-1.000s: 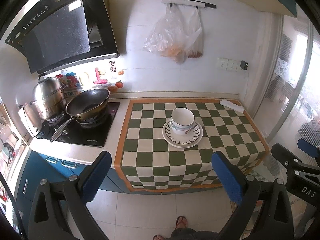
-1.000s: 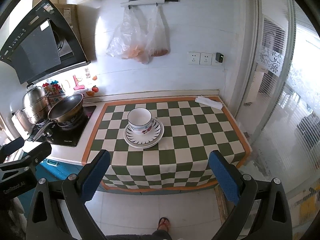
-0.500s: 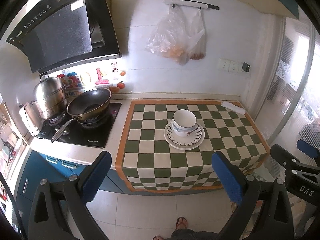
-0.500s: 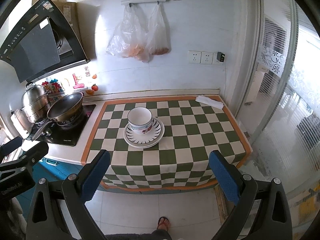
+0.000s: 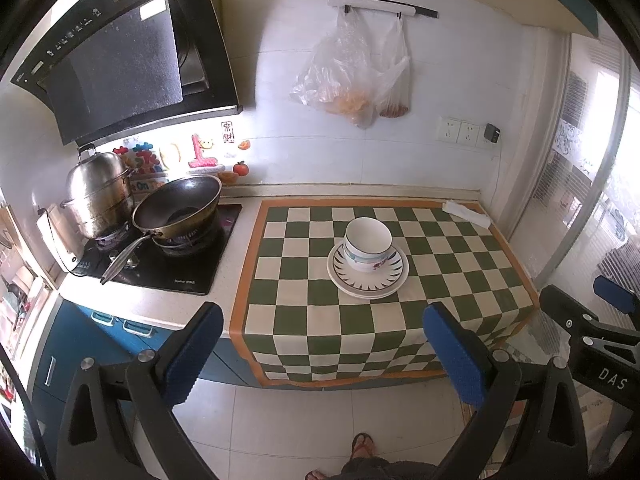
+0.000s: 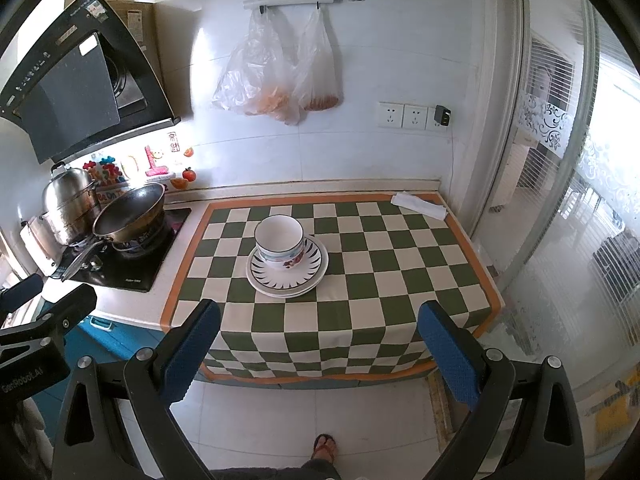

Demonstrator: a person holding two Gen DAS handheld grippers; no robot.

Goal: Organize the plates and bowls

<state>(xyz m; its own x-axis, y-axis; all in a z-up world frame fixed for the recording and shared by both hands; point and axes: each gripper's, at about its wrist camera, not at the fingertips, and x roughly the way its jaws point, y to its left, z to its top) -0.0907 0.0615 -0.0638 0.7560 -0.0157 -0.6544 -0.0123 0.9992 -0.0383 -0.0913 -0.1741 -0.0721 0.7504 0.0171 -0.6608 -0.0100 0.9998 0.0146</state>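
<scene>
A white bowl (image 5: 368,249) (image 6: 280,246) with a coloured band stands upright on a stack of white plates (image 5: 370,285) (image 6: 288,283) with dark rim marks, in the middle of the green-and-white checked cloth (image 5: 440,264) (image 6: 400,264). My left gripper (image 5: 324,354) hangs open over the floor, well short of the counter's front edge. The right gripper (image 6: 320,350) is open too, equally far back, nothing between its blue pads. Each gripper's body shows at the edge of the other's view.
A wok (image 5: 178,208) and a steel pot (image 5: 98,196) sit on the stove left of the cloth. A folded white cloth (image 5: 466,213) lies at the back right corner. Plastic bags (image 5: 356,76) hang on the wall. A foot in a sandal (image 6: 324,446) stands on the tiled floor.
Both views have shifted slightly, the counter and stack drifting a little; both grippers stay open and far from the dishes.
</scene>
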